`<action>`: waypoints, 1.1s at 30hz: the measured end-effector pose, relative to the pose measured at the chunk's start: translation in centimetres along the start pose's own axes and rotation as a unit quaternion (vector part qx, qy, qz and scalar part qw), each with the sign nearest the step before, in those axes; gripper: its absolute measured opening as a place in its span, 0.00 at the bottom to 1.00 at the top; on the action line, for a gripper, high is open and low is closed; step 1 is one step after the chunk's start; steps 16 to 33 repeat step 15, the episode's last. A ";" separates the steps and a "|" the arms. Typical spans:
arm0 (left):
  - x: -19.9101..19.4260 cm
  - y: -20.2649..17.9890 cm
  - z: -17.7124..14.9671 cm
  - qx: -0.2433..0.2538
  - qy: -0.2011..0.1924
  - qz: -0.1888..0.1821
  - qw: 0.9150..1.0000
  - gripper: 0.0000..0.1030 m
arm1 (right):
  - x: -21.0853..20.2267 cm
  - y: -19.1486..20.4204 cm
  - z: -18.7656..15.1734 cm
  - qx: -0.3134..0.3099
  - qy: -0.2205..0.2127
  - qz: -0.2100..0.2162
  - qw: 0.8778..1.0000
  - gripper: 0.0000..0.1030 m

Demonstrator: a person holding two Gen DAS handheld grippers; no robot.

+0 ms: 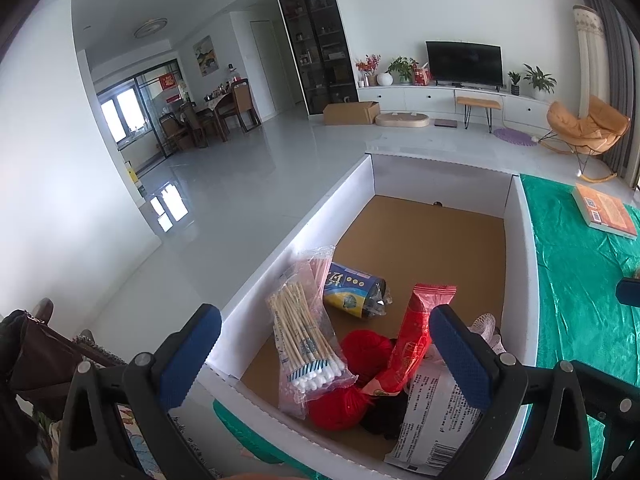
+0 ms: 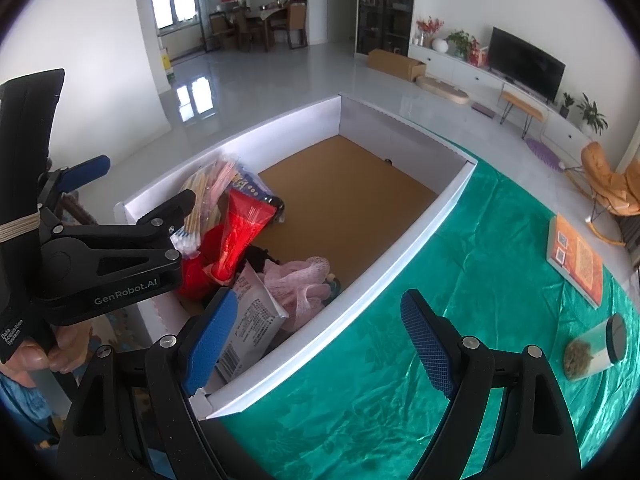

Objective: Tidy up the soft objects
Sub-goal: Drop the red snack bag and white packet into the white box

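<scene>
Left wrist view
- Left gripper point(image 1: 320, 354): hovering over the near end of the box, jaws spread wide, holding nothing.
- White box point(image 1: 520, 248): sitting on the green tablecloth point(image 1: 580, 264), brown floor bare toward its far end.
- Soft stuff: all bunched at the box's near end. Cotton swab pack point(image 1: 306, 332) leaning on the left wall, red yarn point(image 1: 352, 372) under it, red packet point(image 1: 416, 336) propped across the yarn, white printed bag point(image 1: 436, 412) at the near right corner, blue roll point(image 1: 354, 290) lying flat further in.
- Pink mesh puff point(image 1: 486, 330): only a sliver showing behind the right finger.

Right wrist view
- Right gripper point(image 2: 320, 344): also wide open and empty, straddling the box's right wall, one finger inside and one over the cloth.
- Pink mesh puff here point(image 2: 302, 284): tucked against the right wall beside the white bag.
- Book point(image 2: 576, 264) and clear jar point(image 2: 596, 350): still out on the cloth near its right edge, well apart from the box.

Risk
- Jar: lying on its side, so a sloppy grab probably sends it rolling off the edge.
- Pile: loose and leaning, so a finger dropping in likely snags the mesh or tips the swabs out.
- Both grippers crowded at the same corner, collision looks plausible.
</scene>
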State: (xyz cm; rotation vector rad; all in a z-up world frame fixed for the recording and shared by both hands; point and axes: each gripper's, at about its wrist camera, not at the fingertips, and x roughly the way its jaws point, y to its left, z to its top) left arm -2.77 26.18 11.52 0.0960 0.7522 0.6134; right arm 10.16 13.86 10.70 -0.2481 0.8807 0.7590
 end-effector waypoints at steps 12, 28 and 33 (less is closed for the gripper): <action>-0.6 0.5 -0.2 -0.019 -0.012 -0.011 1.000 1.00 | 0.0 0.2 0.0 -0.002 0.000 -0.001 1.000 0.84; -1.1 -0.4 -0.7 -0.010 -0.026 -0.016 0.999 1.00 | -0.3 -0.4 -0.6 0.006 -0.006 -0.004 1.000 0.84; -1.1 -0.4 -0.7 -0.010 -0.026 -0.016 0.999 1.00 | -0.3 -0.4 -0.6 0.006 -0.006 -0.004 1.000 0.84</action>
